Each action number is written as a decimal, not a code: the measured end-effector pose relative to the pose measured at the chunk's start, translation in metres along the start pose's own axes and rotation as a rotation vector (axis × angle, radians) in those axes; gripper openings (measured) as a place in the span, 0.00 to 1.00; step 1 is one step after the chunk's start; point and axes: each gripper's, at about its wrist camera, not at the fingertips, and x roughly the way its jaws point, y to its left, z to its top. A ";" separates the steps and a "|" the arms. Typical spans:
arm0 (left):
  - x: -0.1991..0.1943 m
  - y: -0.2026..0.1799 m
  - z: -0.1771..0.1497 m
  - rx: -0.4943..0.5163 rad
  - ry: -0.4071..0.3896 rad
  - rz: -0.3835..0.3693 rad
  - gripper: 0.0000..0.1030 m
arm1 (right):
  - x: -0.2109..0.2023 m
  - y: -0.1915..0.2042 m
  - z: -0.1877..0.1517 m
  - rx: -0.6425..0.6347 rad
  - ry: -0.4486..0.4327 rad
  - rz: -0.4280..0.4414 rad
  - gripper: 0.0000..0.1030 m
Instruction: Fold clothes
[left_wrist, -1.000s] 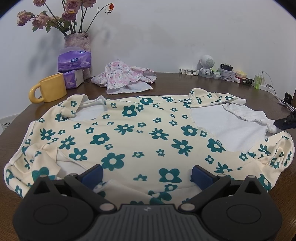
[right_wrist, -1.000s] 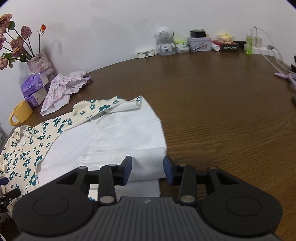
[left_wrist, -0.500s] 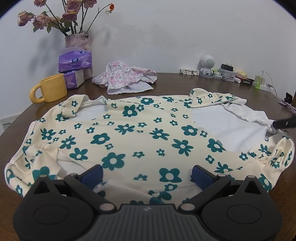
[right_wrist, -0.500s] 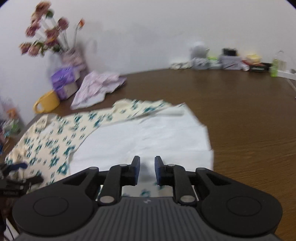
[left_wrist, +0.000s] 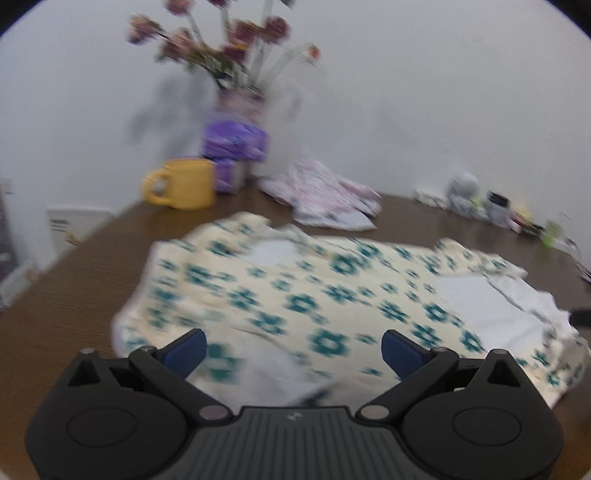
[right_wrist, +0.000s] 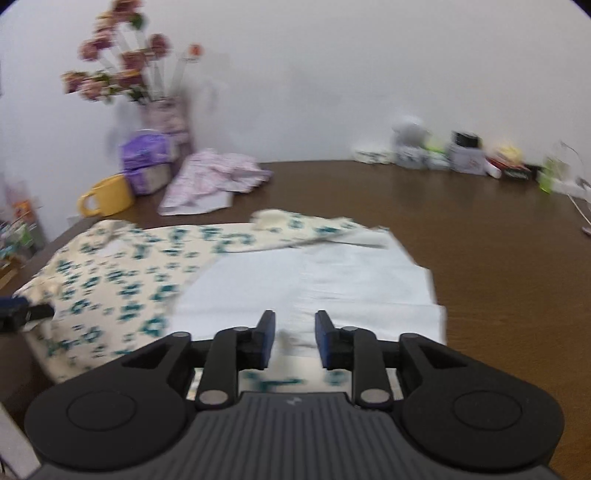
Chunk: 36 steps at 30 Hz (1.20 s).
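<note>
Fingers (right_wrist: 266, 339) over blurred garment (right_wrist: 303, 280)

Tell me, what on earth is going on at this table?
A person is folding clothes with a pair of hand-held tongs. A cream garment with teal flowers lies spread on the brown table, part of it turned over to show its white lining. The left tongs stand wide open over its near edge. The right tongs have a narrow gap, just opening, with fabric between them. A pink floral garment waits behind, beside a yellow mug.
</note>
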 end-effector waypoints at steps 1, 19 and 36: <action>-0.001 0.004 0.002 0.011 -0.011 0.024 0.98 | 0.001 0.008 0.000 -0.011 0.004 0.019 0.25; 0.012 0.034 -0.016 0.052 0.123 0.137 0.13 | 0.038 0.041 -0.022 -0.015 0.104 0.032 0.28; 0.022 0.113 0.011 -0.270 0.148 0.099 0.53 | 0.039 0.045 -0.024 -0.036 0.090 0.020 0.30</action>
